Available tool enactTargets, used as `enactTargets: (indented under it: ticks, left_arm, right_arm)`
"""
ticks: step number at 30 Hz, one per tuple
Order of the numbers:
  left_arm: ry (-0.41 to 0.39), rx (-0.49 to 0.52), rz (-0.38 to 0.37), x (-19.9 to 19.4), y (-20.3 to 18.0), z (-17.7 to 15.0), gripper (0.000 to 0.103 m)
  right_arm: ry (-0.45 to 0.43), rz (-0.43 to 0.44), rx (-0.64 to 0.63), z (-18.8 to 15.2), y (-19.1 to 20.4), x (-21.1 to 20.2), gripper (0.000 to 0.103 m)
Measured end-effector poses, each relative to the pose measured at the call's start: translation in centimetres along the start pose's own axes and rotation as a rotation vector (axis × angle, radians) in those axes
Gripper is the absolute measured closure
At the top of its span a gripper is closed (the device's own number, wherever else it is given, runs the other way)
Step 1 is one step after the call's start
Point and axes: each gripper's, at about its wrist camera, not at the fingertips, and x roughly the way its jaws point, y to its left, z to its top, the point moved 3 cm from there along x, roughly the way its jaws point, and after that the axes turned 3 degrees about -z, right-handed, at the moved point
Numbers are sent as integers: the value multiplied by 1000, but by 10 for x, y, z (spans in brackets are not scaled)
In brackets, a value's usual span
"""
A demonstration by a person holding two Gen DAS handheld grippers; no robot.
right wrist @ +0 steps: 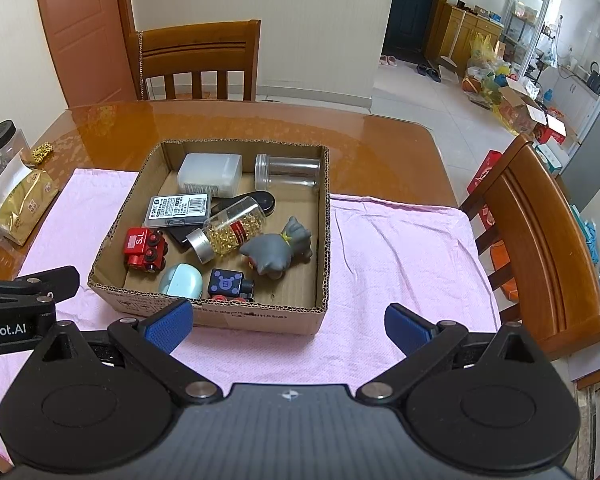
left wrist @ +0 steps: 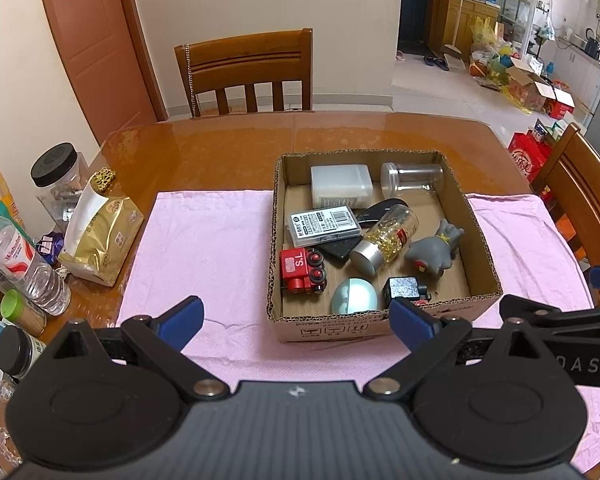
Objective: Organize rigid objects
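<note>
Cardboard box (left wrist: pixel 476 298) sits on the pink cloth (left wrist: pixel 204 248), crowded with toys, bottles and cases, likely gathered there for sorting. Left gripper (left wrist: pixel 296 316) and right gripper (right wrist: pixel 288 320) hover before it, fingers apart and empty, seemingly poised to pick.

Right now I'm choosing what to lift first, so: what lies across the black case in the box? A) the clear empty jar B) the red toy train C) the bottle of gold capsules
C: the bottle of gold capsules lies tilted over the black case.
</note>
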Motion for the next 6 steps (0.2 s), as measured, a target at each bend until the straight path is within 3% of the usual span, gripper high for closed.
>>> enactTargets:
  ticks: [6]
  left_arm:
    - [1,-4,2,0,0,0,4]
  right_arm:
    - [-2,2,-3,1,0,-1,0]
